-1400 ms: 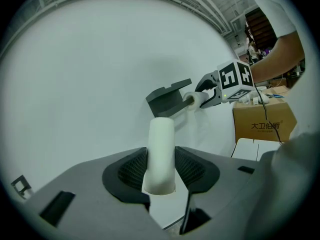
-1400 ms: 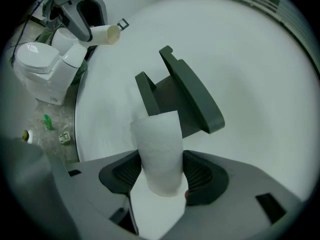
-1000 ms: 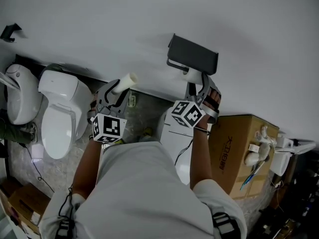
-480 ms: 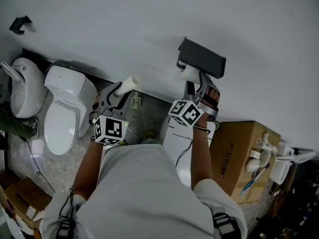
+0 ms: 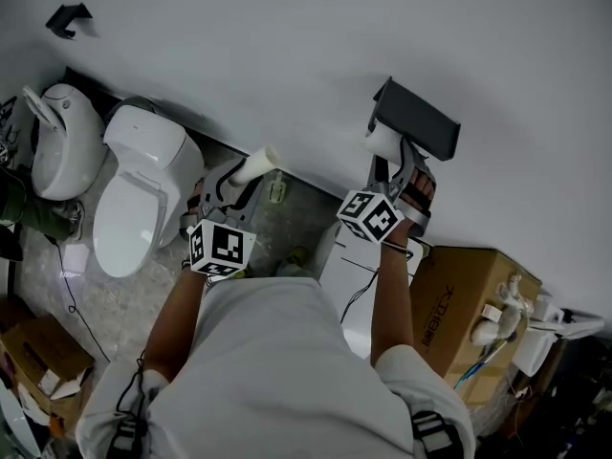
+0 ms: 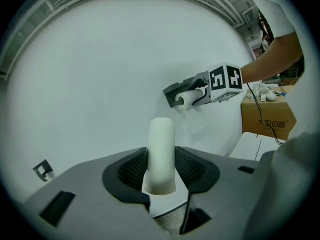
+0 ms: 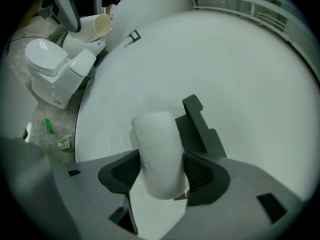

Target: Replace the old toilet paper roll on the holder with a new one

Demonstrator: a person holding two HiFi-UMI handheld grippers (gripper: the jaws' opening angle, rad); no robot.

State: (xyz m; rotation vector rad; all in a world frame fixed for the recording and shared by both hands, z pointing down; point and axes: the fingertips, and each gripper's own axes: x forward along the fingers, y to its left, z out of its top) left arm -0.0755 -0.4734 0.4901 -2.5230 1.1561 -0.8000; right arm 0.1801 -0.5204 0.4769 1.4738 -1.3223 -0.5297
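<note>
Bathroom wall (image 5: 287, 46) white, floor (image 5: 298, 220) speckled; left gripper (image 6: 160, 173) clamped on cardboard tube (image 6: 161, 144), right gripper (image 7: 161, 173) on paper roll (image 7: 157, 144).

A white toilet (image 5: 134, 199) stands against a plain white wall (image 5: 287, 46), on a speckled stone floor (image 5: 296, 223). Left of it is a second white fixture (image 5: 62, 142). A small black bracket (image 5: 69, 17) is fixed high on the wall. At right, a printed cardboard box (image 5: 469, 299) stands just beside a white cabinet (image 5: 349, 275). An open cardboard box (image 5: 38, 357) lies at lower left.
</note>
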